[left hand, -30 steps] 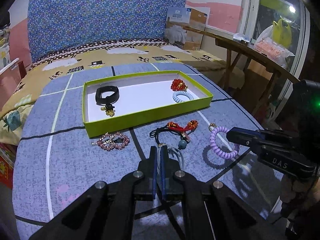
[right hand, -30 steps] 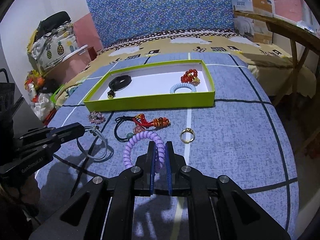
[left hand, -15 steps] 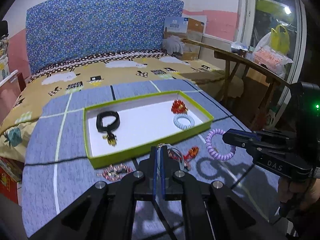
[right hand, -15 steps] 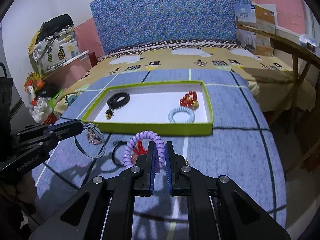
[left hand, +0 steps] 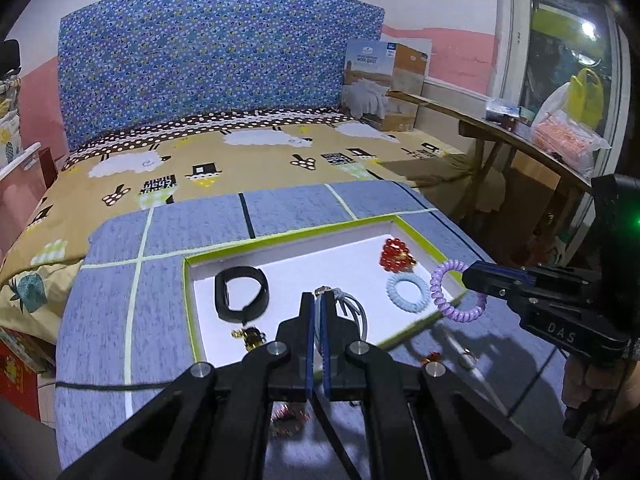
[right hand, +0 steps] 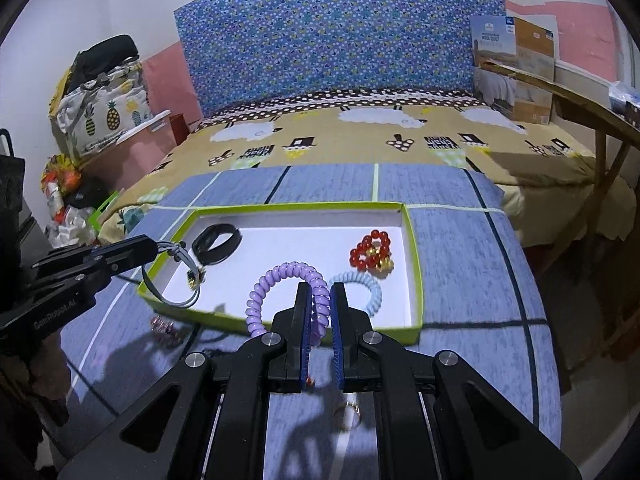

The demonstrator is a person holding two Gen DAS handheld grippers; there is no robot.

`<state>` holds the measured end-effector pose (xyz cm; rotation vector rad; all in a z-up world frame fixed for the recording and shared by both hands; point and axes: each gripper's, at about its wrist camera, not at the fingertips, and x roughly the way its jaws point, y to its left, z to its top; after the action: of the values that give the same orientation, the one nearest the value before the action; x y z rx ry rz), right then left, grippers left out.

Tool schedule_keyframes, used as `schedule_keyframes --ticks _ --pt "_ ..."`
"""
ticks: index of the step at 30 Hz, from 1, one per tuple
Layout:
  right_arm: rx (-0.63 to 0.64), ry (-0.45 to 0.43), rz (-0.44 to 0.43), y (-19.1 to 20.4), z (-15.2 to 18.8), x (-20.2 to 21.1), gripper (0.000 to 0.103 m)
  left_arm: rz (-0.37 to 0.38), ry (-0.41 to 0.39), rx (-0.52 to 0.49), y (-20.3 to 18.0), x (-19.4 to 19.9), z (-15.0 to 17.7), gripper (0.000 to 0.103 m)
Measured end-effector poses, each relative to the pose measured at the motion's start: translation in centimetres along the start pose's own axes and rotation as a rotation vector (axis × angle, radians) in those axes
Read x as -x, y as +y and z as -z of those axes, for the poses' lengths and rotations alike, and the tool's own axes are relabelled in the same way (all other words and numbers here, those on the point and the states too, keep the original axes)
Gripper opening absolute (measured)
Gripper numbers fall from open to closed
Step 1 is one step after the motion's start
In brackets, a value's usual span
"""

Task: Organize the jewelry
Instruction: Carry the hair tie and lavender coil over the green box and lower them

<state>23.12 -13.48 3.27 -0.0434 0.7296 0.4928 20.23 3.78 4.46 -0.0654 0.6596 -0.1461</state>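
I grip the purple coil and grey cord; lower both over the tray centre frame, then release.

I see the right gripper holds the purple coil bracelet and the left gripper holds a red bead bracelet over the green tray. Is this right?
Not quite. The left gripper holds a grey cord bracelet, not a red one; the right wrist view shows it dangling. The red bead bracelet already lies in the green tray. The right gripper does hold the purple coil bracelet.
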Motion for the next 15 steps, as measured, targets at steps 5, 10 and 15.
schedule_keyframes --ticks 5,10,15 --pt "-0.006 0.024 0.012 -0.7 -0.9 -2.1 0.009 -0.014 0.015 0.003 0.6 -1.6 -0.5 0.003" --pt "0.004 0.061 0.029 -1.0 -1.3 -4.3 0.009 -0.025 0.039 0.019 1.2 -3.3 -0.6 0.003" --pt "0.006 0.097 0.036 -1.1 -0.9 -5.8 0.009 -0.029 0.067 0.029 1.4 -4.5 -0.1 0.003"
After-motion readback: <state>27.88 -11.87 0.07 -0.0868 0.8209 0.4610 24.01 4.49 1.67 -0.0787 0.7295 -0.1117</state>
